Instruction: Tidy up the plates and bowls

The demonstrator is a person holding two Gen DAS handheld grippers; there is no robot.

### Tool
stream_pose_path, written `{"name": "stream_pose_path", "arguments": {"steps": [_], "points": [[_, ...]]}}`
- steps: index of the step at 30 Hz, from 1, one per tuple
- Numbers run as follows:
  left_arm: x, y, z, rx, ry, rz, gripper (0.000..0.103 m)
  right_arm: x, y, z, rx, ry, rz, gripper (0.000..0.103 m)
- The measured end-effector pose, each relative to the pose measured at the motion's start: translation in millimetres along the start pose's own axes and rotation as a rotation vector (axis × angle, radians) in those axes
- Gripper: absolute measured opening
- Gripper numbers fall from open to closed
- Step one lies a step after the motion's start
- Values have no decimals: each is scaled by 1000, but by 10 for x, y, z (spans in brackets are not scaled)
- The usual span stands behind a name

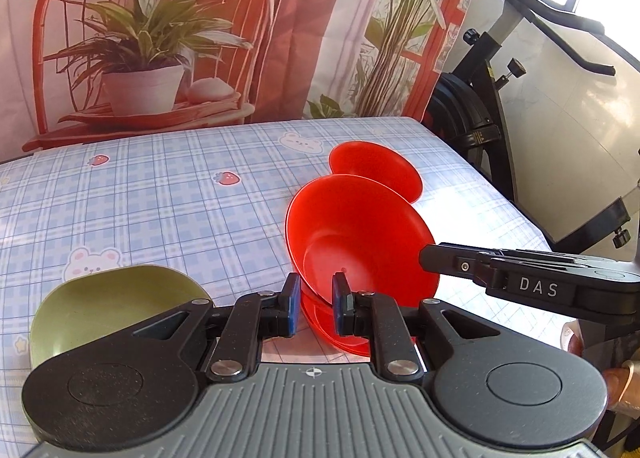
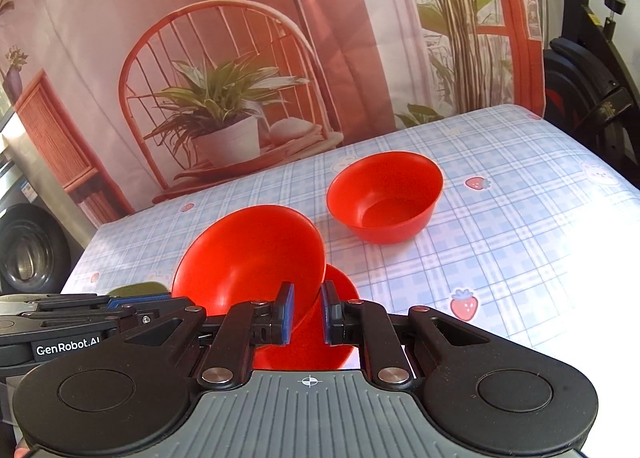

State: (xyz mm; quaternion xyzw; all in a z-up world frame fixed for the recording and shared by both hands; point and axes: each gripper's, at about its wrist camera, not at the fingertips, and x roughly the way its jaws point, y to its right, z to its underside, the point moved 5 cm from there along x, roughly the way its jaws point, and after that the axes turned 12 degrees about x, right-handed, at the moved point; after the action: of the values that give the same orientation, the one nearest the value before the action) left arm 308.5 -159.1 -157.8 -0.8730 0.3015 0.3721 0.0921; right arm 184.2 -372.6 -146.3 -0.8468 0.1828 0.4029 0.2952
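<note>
A red bowl point(image 1: 360, 234) point(image 2: 248, 258) is held tilted above a red plate point(image 1: 340, 334) point(image 2: 336, 322) on the checked tablecloth. My left gripper point(image 1: 316, 302) is shut on the bowl's near rim. My right gripper point(image 2: 307, 312) is shut on the bowl's opposite rim; it also shows in the left wrist view point(image 1: 428, 258), reaching in from the right. A second red bowl point(image 2: 384, 196) point(image 1: 376, 166) stands upright farther back on the table. A green plate point(image 1: 108, 306) lies at the near left, partly hidden by my left gripper.
The table point(image 1: 160, 194) is covered by a blue checked cloth with bears and strawberries. A printed backdrop point(image 1: 160, 38) hangs behind it. A black exercise bike point(image 1: 500, 70) stands beyond the right edge. A washing machine point(image 2: 28, 254) shows at far left.
</note>
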Motion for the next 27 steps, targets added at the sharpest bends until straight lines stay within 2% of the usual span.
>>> {"name": "stream_pose_path", "arguments": {"steps": [16,27], "points": [[200,73,29,54,-74,3,17,102,174,76,34,-33,19,14],[223,84,94,46,-112,14,17,122,210,155,42,-60,24,14]]}}
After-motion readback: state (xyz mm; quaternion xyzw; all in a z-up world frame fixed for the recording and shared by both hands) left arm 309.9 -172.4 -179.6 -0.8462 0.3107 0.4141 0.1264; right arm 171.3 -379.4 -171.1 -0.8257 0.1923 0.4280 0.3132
